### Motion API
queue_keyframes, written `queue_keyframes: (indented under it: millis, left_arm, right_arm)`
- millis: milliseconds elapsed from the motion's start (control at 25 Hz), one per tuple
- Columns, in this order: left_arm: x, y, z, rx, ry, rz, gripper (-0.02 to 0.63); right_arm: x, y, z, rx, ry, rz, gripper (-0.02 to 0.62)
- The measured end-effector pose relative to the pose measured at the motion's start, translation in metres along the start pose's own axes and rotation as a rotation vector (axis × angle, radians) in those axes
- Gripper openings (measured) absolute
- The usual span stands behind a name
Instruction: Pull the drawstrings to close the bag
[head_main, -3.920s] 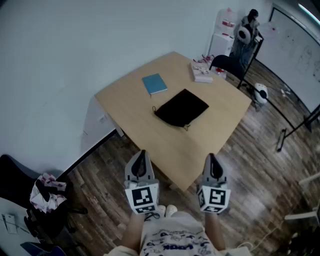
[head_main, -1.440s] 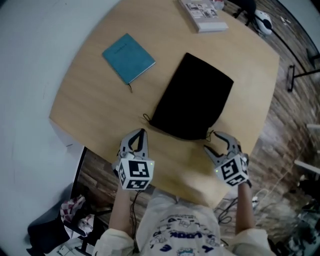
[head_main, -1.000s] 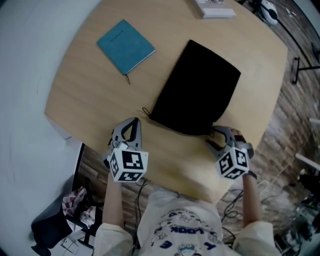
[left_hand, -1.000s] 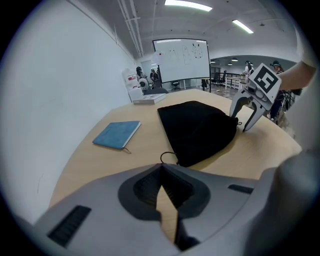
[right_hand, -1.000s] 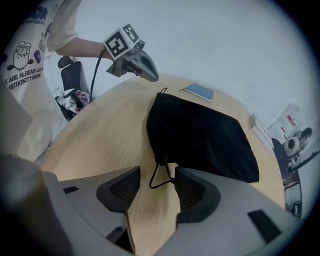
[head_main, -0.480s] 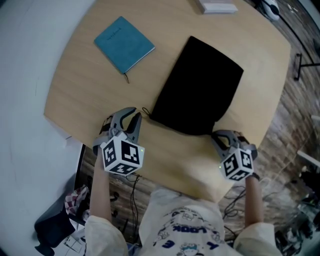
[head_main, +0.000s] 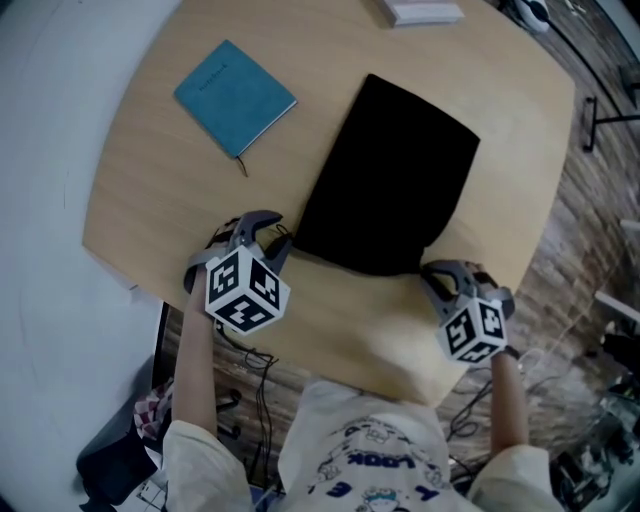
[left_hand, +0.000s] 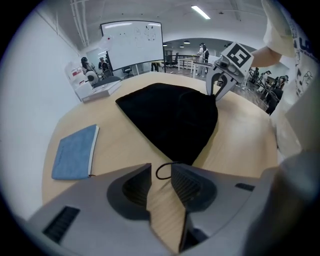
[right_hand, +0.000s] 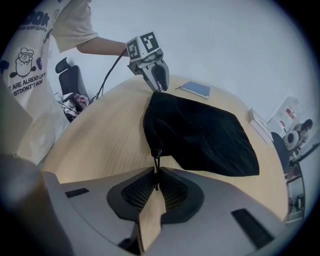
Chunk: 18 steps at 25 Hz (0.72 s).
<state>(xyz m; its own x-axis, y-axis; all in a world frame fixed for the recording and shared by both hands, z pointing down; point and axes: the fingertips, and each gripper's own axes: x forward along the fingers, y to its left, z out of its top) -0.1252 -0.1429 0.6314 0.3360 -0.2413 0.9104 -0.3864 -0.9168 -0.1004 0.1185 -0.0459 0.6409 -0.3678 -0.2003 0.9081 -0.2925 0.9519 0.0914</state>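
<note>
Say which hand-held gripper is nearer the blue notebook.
Left. The left hand-held gripper, jaws opening round a drawstring loop, is at the bag corner facing the notebook; the right hand-held gripper is at the opposite corner.

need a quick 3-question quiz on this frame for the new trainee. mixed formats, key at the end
1. Multiple choice: the right claw is shut on: A) a pen B) the black bag's drawstring C) nothing.
2. True or false: the blue notebook lies on the table, apart from the bag.
3. Fill in: the bag's drawstring end points ___ the person.
Key: 1 B; 2 true; 3 toward.
</note>
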Motion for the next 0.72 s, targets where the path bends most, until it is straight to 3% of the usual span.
queue_keyframes:
  millis: [160, 280, 360, 720]
  left_arm:
    - [0.004, 0.003, 0.004, -0.022, -0.020, 0.002, 0.113]
    - [0.006, 0.005, 0.006, -0.046, -0.052, 0.013, 0.012]
    - [0.007, 0.005, 0.006, -0.070, -0.064, 0.025, 0.006]
    - [-0.015, 0.016, -0.009, -0.360, -0.034, 0.260, 0.002]
  right_arm:
    - [-0.002, -0.003, 0.004, -0.001, 0.003, -0.003, 0.032]
    - [-0.002, -0.004, 0.004, 0.009, -0.003, -0.009, 0.032]
    - [0.000, -0.003, 0.002, 0.030, -0.018, -0.012, 0.032]
    - [-0.024, -0.025, 0.011, 0.159, -0.027, -0.138, 0.029]
